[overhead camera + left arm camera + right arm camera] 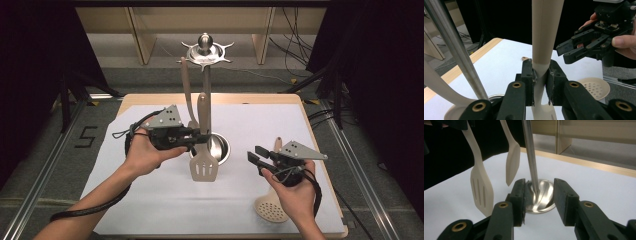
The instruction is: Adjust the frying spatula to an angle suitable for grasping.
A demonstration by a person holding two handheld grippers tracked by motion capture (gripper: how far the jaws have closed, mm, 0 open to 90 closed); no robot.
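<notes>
Left gripper (200, 139) clamped shut (level), right gripper (256, 159) parted, empty.

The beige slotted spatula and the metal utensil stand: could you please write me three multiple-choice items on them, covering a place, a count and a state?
1. Where does the round beige perforated skimmer lie?
A. On the white sheet, below the right gripper
B. Hanging on the stand
C. On the floor

2. How many beige utensils hang beside the shiny metal utensil stand's pole, apart from the one being held?
A. None
B. One
C. Three

3. What is the left gripper doing?
A. Standing open over bare table
B. Shut on the beige slotted spatula
C. Holding the skimmer

Answers:
1 A, since the high view shows the skimmer flat on the sheet beneath the right gripper.
2 B, since one solid beige spoon hangs by the pole.
3 B, since the left gripper view shows both pads pressing the spatula's handle.
</notes>
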